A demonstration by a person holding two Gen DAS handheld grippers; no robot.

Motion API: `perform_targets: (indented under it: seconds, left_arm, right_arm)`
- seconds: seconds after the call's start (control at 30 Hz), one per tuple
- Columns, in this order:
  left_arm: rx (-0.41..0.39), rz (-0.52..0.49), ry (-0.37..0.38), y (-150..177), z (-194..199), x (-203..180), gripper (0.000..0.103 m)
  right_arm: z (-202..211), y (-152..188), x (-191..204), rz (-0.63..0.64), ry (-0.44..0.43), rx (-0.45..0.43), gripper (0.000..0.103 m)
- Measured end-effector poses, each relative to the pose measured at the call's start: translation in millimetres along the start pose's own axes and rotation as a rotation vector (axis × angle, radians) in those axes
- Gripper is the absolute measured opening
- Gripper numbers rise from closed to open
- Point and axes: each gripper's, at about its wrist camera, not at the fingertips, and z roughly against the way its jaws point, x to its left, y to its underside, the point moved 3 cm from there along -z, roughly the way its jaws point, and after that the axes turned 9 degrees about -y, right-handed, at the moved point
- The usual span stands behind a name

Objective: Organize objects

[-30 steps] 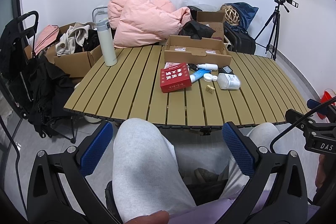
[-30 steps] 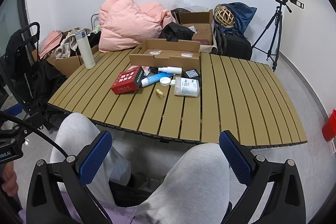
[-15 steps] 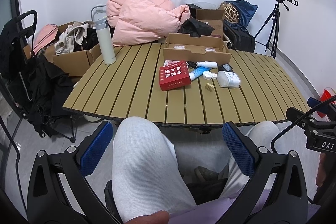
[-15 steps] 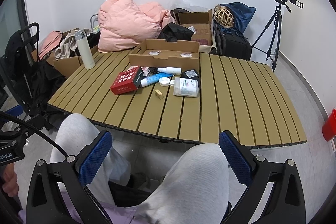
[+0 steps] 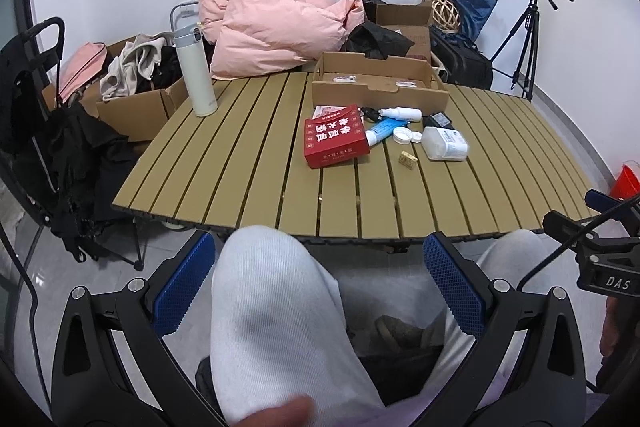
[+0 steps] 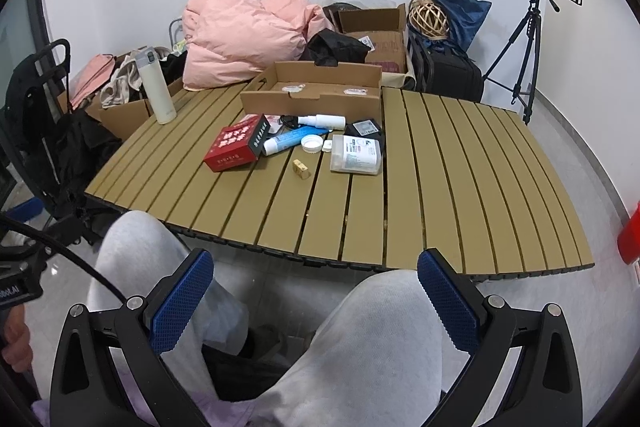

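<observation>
On the tabletop (image 6: pixel 460 163): one red box (image 6: pixel 236 143), one cardboard tray (image 6: pixel 316 89), one thermos (image 6: pixel 155 85), one spray bottle (image 6: pixel 322 121), one blue tube (image 6: pixel 286 141), one white jar (image 6: pixel 356 153), two white caps (image 6: pixel 311 143), one small wooden block (image 6: pixel 301 169).

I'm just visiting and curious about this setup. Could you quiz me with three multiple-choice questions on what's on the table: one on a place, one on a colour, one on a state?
1. Where does the white thermos stand?
A. left far corner of the slatted table
B. inside the cardboard tray
C. on the floor

2. What colour is the printed box?
A. green
B. red
C. yellow

3. How are the left gripper and right gripper?
A. both open, empty
B. both clamping bottles
C. one holds the box

Answers: 1 A, it stands alone there; 2 B, red with white print; 3 A, the blue pads are spread wide over the person's knees.
</observation>
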Motion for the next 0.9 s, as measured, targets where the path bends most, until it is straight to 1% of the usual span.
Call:
perform_targets:
  seconds: [0.13, 0.17, 0.27, 0.3, 0.37, 0.4, 0.43, 0.47, 0.53, 0.57, 0.6, 0.63, 0.67, 0.7, 0.73, 0.77, 0.8, 0.83, 0.87, 0.9]
  left_arm:
    - [-0.004, -0.025, -0.013, -8, -24, -6, 0.103]
    - [0.003, -0.029, -0.006, -10, -30, -7, 0.103]
    - [0.065, -0.027, 0.051, -13, -61, -11, 0.103]
    - [0.059, -0.016, 0.061, -15, -68, -12, 0.103]
    - [0.014, -0.006, 0.046, -20, -76, -12, 0.103]
    - [-0.021, -0.014, 0.021, -26, -82, -13, 0.103]
    - [-0.024, -0.023, 0.001, -30, -88, -14, 0.103]
    - [-0.012, -0.03, -0.002, -36, -99, -14, 0.103]
    - [-0.008, -0.029, 0.058, -46, -114, -14, 0.103]
    - [0.009, -0.038, 0.077, -52, -128, -14, 0.103]
    - [0.026, -0.048, 0.081, -58, -138, -15, 0.101]
    - [0.029, -0.049, 0.091, -64, -147, -13, 0.1]
    - [0.014, -0.037, 0.094, -71, -154, -10, 0.101]
    - [0.0, -0.027, 0.069, -80, -167, -6, 0.101]
    - [0.001, -0.029, 0.05, -85, -179, -3, 0.101]
    - [0.009, -0.035, 0.058, -92, -193, -2, 0.1]
    - [0.025, -0.041, 0.077, -98, -212, 0, 0.089]
    - [0.036, -0.037, 0.075, -101, -223, 1, 0.082]
    - [0.052, -0.03, 0.069, -103, -235, 3, 0.07]
    - [0.086, -0.012, 0.069, -105, -252, 5, 0.069]
  right_arm:
    - [-25, -4, -11, -0.001, 0.018, 0.009, 0.103]
    - [-31, -6, -14, -0.004, 0.018, 0.008, 0.103]
    - [-48, -14, -21, 0.002, 0.011, -0.009, 0.103]
    - [-52, -19, -22, 0.009, 0.006, -0.031, 0.103]
    - [-58, -27, -24, 0.039, -0.001, -0.114, 0.103]
    - [-62, -31, -23, 0.063, -0.01, -0.15, 0.103]
    - [-70, -36, -22, 0.083, -0.017, -0.153, 0.103]
    - [-82, -40, -21, 0.098, -0.025, -0.122, 0.103]
    - [-103, -49, -19, 0.115, -0.044, -0.084, 0.103]
    - [-112, -54, -18, 0.111, -0.056, -0.086, 0.103]
    - [-120, -60, -18, 0.099, -0.073, -0.089, 0.103]
    - [-133, -69, -17, 0.078, -0.1, -0.089, 0.103]
    - [-142, -74, -17, 0.065, -0.117, -0.084, 0.103]
    - [-153, -80, -15, 0.057, -0.132, -0.077, 0.103]
    - [-164, -88, -12, 0.053, -0.133, -0.074, 0.103]
    - [-177, -96, -9, 0.048, -0.131, -0.069, 0.103]
    - [-186, -100, -5, 0.046, -0.15, -0.062, 0.103]
    - [-199, -107, -2, 0.036, -0.179, -0.056, 0.103]
    - [-214, -115, 2, 0.014, -0.21, -0.046, 0.103]
    - [-224, -119, 6, 0.003, -0.237, -0.036, 0.103]
